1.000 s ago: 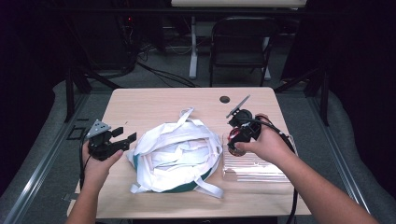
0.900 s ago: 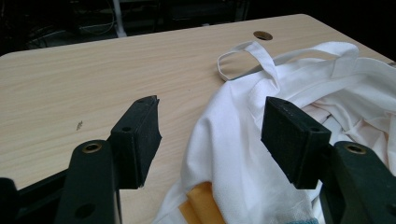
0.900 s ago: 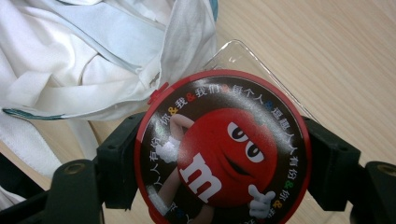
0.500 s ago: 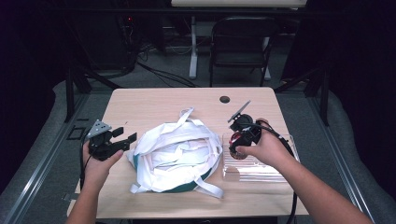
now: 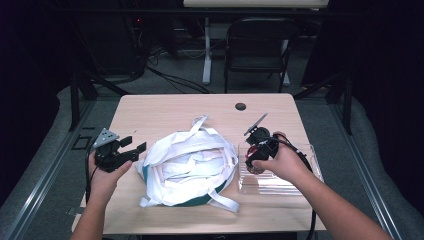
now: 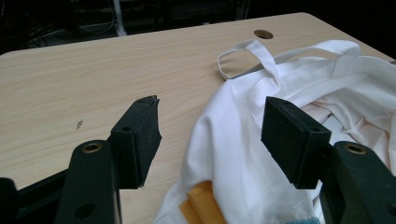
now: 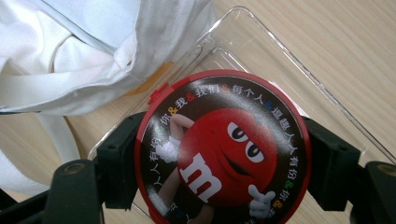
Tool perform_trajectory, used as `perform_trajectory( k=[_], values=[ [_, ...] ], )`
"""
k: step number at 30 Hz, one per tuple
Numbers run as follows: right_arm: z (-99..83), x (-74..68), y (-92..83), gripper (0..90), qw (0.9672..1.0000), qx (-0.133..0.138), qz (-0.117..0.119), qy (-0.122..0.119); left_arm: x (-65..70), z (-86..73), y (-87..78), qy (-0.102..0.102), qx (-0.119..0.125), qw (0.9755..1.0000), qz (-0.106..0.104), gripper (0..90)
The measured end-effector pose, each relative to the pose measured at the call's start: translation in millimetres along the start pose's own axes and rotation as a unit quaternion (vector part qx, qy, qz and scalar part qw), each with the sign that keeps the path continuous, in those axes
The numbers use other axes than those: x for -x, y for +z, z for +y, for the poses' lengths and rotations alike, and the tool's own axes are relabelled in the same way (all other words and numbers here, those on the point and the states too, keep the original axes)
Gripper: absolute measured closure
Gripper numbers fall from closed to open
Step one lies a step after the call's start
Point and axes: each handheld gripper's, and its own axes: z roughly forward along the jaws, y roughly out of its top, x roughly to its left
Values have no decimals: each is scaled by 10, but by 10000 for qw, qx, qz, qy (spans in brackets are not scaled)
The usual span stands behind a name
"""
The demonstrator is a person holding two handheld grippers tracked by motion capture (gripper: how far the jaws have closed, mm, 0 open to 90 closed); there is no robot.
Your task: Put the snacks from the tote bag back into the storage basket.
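- Just below the right gripper (image 5: 253, 159): a clear plastic tray (image 5: 300, 180) on the counter (image 5: 160, 112), its near corner under the jaws.
- Right gripper is clamped on a round red candy tin (image 7: 223, 151), jaws about half-spread, one pad on each side of the rim. Printed lid faces the gripper's camera.
- Tin hangs over the tray; whether it touches the tray floor, I cannot tell.
- Beside the right gripper, toward the middle of the counter: a white cloth bag (image 5: 187, 167), crumpled, its straps (image 5: 197, 123) loose. Bag edge lies just beside the tray corner.
- Left gripper (image 5: 131, 150) hovers at the bag's far side, jaws wide apart, nothing between them. In the left gripper view the bag's white cloth (image 6: 243, 154) lies just ahead of the jaws, untouched; something orange (image 6: 203, 198) peeks from under the fold.
- Judgement on progress: tin looks already lifted clear of the bag, nearly delivered. Left to do: set it flat in the tray, release, withdraw.
- The bag may hold more; contents are hidden by folds.
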Motion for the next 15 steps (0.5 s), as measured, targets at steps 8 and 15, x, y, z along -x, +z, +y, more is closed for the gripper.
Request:
perform_trajectory(
  k=[8,15],
  values=[
    [-30,-1,107,252,10000,52,-8,44,1,-2,4,-1,-6,10000,4,371],
    [-52,12,188,252,10000,22,6,42,-2,0,-2,11,-5,10000,5,371]
  ],
)
